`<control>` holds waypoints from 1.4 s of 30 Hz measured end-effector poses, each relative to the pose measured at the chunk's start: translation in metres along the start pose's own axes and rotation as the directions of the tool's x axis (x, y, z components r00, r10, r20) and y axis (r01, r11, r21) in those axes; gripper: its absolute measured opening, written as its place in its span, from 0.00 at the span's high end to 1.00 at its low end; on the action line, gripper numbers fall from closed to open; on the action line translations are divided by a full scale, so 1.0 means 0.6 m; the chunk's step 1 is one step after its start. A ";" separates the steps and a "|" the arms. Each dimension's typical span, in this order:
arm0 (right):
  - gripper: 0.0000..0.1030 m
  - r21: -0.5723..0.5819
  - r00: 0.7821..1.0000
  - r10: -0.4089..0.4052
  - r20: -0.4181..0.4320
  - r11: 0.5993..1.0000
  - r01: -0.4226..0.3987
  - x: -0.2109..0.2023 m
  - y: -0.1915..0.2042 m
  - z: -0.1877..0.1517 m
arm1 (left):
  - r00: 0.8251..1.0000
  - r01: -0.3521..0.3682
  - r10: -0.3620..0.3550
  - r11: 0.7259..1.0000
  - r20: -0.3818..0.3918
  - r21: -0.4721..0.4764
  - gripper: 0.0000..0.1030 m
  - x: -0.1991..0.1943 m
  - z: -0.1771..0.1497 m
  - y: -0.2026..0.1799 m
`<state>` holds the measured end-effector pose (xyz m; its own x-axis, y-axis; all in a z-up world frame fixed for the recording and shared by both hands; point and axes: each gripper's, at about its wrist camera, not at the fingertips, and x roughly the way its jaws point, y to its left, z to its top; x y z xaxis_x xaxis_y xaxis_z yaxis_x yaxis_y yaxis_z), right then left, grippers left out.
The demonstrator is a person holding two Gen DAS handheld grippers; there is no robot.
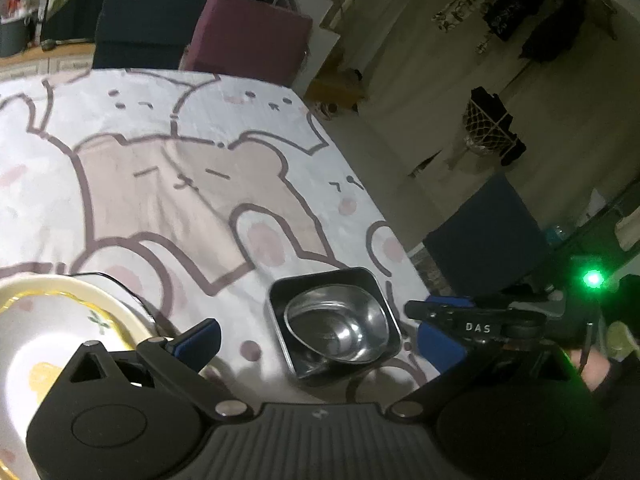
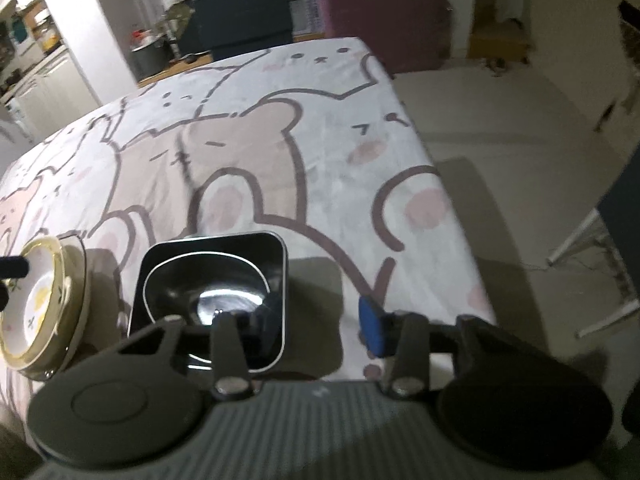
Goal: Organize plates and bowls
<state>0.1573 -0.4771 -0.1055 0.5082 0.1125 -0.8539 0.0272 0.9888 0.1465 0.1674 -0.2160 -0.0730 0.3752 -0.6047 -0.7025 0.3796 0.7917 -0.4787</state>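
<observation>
Two hand-held grippers hang over the near end of the table, neither grasping anything.

Nearest, the left hand-held gripper (image 1: 316, 344) stands spread wide and empty, "DAS" legible on its right finger. The right hand-held gripper (image 2: 296, 320) is part-closed with its left finger low over the near rim of the black square bowl (image 2: 276, 260); I cannot tell whether it touches. A steel bowl (image 1: 340, 328) is nested inside, and the yellow-rimmed floral plate (image 1: 48, 320) sits just beside it, on the bear-print tablecloth (image 1: 180, 180). I judge the bowls already stacked; next, the plate needs a rim grasp. Beyond stand dark and maroon chairs (image 1: 248, 32).
</observation>
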 end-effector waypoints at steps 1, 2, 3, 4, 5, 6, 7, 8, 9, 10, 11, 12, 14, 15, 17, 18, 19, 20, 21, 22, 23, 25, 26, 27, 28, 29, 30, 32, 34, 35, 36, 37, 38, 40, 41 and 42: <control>0.52 -0.010 1.000 0.016 -0.001 1.000 -0.016 0.004 -0.001 0.002 | 1.000 0.000 0.000 1.000 -0.008 -0.001 0.01 0.007 0.001 0.000; 0.53 -0.021 0.999 0.032 -0.005 0.999 -0.033 0.009 -0.002 0.004 | 1.000 0.001 -0.001 1.000 -0.014 0.002 0.04 0.013 0.000 -0.001; 0.53 -0.028 0.999 0.044 -0.009 0.999 -0.044 0.011 0.000 0.006 | 1.000 0.001 -0.001 1.000 -0.022 0.007 0.07 0.019 -0.001 -0.001; 0.55 -0.038 0.998 0.056 -0.014 0.998 -0.056 0.014 0.002 0.007 | 0.999 -0.003 0.004 1.000 -0.037 0.011 0.15 0.027 -0.002 -0.002; 0.59 -0.051 0.998 0.059 -0.023 0.997 -0.060 0.019 0.004 0.009 | 0.999 -0.004 0.005 1.000 -0.050 0.016 0.22 0.035 -0.003 -0.002; 0.63 -0.061 0.998 0.058 -0.033 0.996 -0.060 0.025 0.005 0.011 | 0.998 -0.003 0.004 1.000 -0.060 0.020 0.25 0.041 -0.004 -0.002; 0.65 -0.073 0.997 0.060 -0.044 0.995 -0.063 0.030 0.008 0.012 | 0.998 -0.003 0.005 1.000 -0.070 0.024 0.29 0.048 -0.005 -0.002; 0.68 -0.085 0.997 0.058 -0.056 0.994 -0.063 0.036 0.009 0.014 | 0.997 -0.004 0.006 1.000 -0.080 0.027 0.33 0.055 -0.006 -0.002; 0.69 -0.095 0.996 0.050 -0.068 0.994 -0.057 0.043 0.011 0.014 | 0.996 -0.005 0.008 1.000 -0.088 0.029 0.36 0.060 -0.007 -0.001; 0.69 -0.098 0.996 0.051 -0.073 0.993 -0.058 0.045 0.011 0.015 | 0.995 -0.007 0.010 0.999 -0.096 0.032 0.40 0.065 -0.008 -0.001; 0.72 -0.097 0.996 0.056 -0.074 0.993 -0.063 0.048 0.010 0.016 | 0.995 -0.008 0.012 0.999 -0.104 0.035 0.42 0.070 -0.009 -0.001; 0.74 -0.093 0.995 0.065 -0.075 0.993 -0.072 0.049 0.007 0.017 | 0.994 -0.009 0.013 0.999 -0.109 0.038 0.43 0.074 -0.010 -0.002; 0.75 -0.092 0.994 0.076 -0.079 0.992 -0.083 0.051 0.008 0.018 | 0.992 -0.012 0.017 0.999 -0.123 0.045 0.49 0.082 -0.012 -0.002; 0.77 -0.094 0.994 0.077 -0.081 0.992 -0.085 0.051 0.008 0.018 | 0.991 -0.014 0.020 0.999 -0.132 0.048 0.51 0.087 -0.013 -0.001; 0.80 -0.100 0.993 0.084 -0.084 0.991 -0.092 0.052 0.010 0.019 | 0.988 -0.019 0.027 0.999 -0.150 0.051 0.58 0.095 -0.015 0.001; 0.80 -0.101 0.993 0.085 -0.085 0.991 -0.093 0.052 0.010 0.019 | 0.988 -0.023 0.030 0.998 -0.155 0.050 0.60 0.098 -0.015 0.003; 0.80 -0.101 0.993 0.085 -0.086 0.990 -0.094 0.053 0.011 0.019 | 0.987 -0.027 0.035 0.998 -0.159 0.048 0.67 0.101 -0.016 0.004; 0.80 -0.100 0.993 0.086 -0.086 0.990 -0.095 0.053 0.010 0.019 | 0.986 -0.030 0.038 0.998 -0.163 0.048 0.76 0.103 -0.016 0.006; 0.80 -0.097 0.992 0.089 -0.087 0.991 -0.097 0.053 0.009 0.019 | 0.985 -0.036 0.043 0.998 -0.166 0.050 0.78 0.104 -0.015 0.007; 0.80 -0.094 0.992 0.091 -0.087 0.991 -0.099 0.053 0.008 0.019 | 0.985 -0.039 0.047 0.998 -0.169 0.051 0.80 0.106 -0.015 0.009; 0.80 -0.091 0.992 0.093 -0.087 0.991 -0.101 0.053 0.007 0.019 | 0.984 -0.042 0.050 0.998 -0.171 0.050 0.80 0.108 -0.015 0.011; 0.80 -0.086 0.991 0.097 -0.088 0.991 -0.105 0.053 0.006 0.018 | 0.983 -0.049 0.057 0.998 -0.177 0.047 0.80 0.113 -0.015 0.015; 0.80 -0.082 0.991 0.100 -0.089 0.991 -0.107 0.053 0.005 0.018 | 0.981 -0.053 0.061 0.998 -0.182 0.046 0.80 0.117 -0.015 0.017; 0.80 -0.080 0.991 0.102 -0.089 0.991 -0.109 0.053 0.005 0.017 | 0.980 -0.059 0.066 0.997 -0.186 0.045 0.80 0.120 -0.016 0.018; 0.80 -0.078 0.991 0.104 -0.089 0.991 -0.111 0.053 0.004 0.017 | 0.979 -0.065 0.072 0.997 -0.190 0.045 0.80 0.125 -0.016 0.019; 0.80 -0.076 0.990 0.105 -0.089 0.991 -0.112 0.053 0.004 0.017 | 0.978 -0.069 0.076 0.997 -0.193 0.045 0.80 0.128 -0.017 0.021; 0.80 -0.074 0.990 0.106 -0.090 0.991 -0.113 0.053 0.003 0.017 | 0.977 -0.073 0.081 0.996 -0.197 0.047 0.80 0.132 -0.017 0.022; 0.80 -0.076 0.990 0.105 -0.092 0.991 -0.112 0.053 0.004 0.017 | 0.976 -0.077 0.085 0.996 -0.201 0.050 0.81 0.141 -0.016 0.022; 0.81 -0.078 0.990 0.102 -0.095 0.991 -0.110 0.053 0.005 0.017 | 0.975 -0.078 0.088 0.995 -0.204 0.053 0.83 0.148 -0.016 0.022; 0.81 -0.079 0.990 0.100 -0.096 0.991 -0.107 0.054 0.006 0.018 | 0.974 -0.079 0.089 0.995 -0.208 0.056 0.84 0.153 -0.016 0.022; 0.81 -0.079 0.991 0.097 -0.096 0.991 -0.105 0.054 0.006 0.018 | 0.974 -0.078 0.088 0.995 -0.209 0.057 0.85 0.156 -0.017 0.021; 0.81 -0.078 0.991 0.096 -0.097 0.991 -0.104 0.054 0.006 0.019 | 0.973 -0.083 0.094 0.995 -0.210 0.060 0.85 0.160 -0.017 0.021; 0.81 -0.075 0.990 0.097 -0.100 0.992 -0.105 0.056 0.006 0.020 | 0.973 -0.087 0.099 0.994 -0.210 0.065 0.85 0.163 -0.016 0.021; 0.81 -0.069 0.989 0.100 -0.106 0.992 -0.108 0.058 0.006 0.020 | 0.974 -0.089 0.100 0.994 -0.204 0.066 0.86 0.167 -0.014 0.023; 0.82 -0.068 0.989 0.102 -0.111 0.992 -0.110 0.061 0.006 0.019 | 0.975 -0.089 0.100 0.994 -0.201 0.063 0.86 0.169 -0.014 0.024; 0.82 -0.066 0.988 0.102 -0.115 0.992 -0.110 0.063 0.005 0.019 | 0.975 -0.090 0.101 0.994 -0.199 0.062 0.86 0.170 -0.013 0.024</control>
<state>0.1863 -0.4707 -0.1319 0.4062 0.2236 -0.8860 -0.0862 0.9747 0.2064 0.2048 -0.2657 -0.1557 0.2356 -0.4926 -0.8378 0.3965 0.8357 -0.3799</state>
